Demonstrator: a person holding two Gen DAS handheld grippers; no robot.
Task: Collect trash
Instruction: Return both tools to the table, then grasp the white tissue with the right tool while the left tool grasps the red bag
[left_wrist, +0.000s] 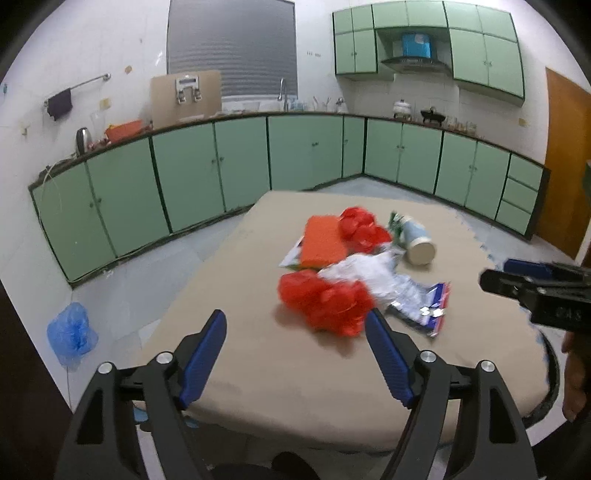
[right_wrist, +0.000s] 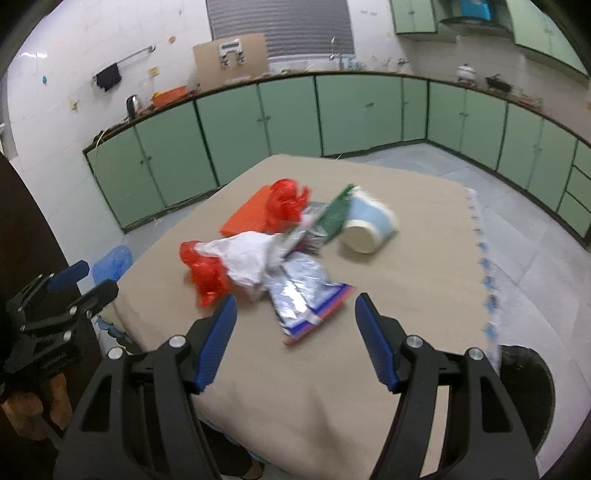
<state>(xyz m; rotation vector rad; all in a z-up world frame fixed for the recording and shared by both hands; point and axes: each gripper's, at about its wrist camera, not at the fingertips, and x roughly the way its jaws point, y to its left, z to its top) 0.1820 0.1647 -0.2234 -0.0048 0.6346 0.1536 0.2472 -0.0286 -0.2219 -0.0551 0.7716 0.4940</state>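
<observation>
On the beige worktop (left_wrist: 258, 369) a heap of trash lies near the middle: a red plastic bag (left_wrist: 325, 301), a white crumpled bag (left_wrist: 364, 271), a silver-blue foil wrapper (right_wrist: 304, 295), an orange pack (left_wrist: 322, 242) and a tipped paper cup (right_wrist: 369, 225). Left tongs (left_wrist: 295, 350) are spread wide and hold nothing, the red plastic bag just ahead by the right-hand finger. Right tongs (right_wrist: 293, 332) gape wide, empty, with the foil wrapper lying just beyond and between the fingertips.
</observation>
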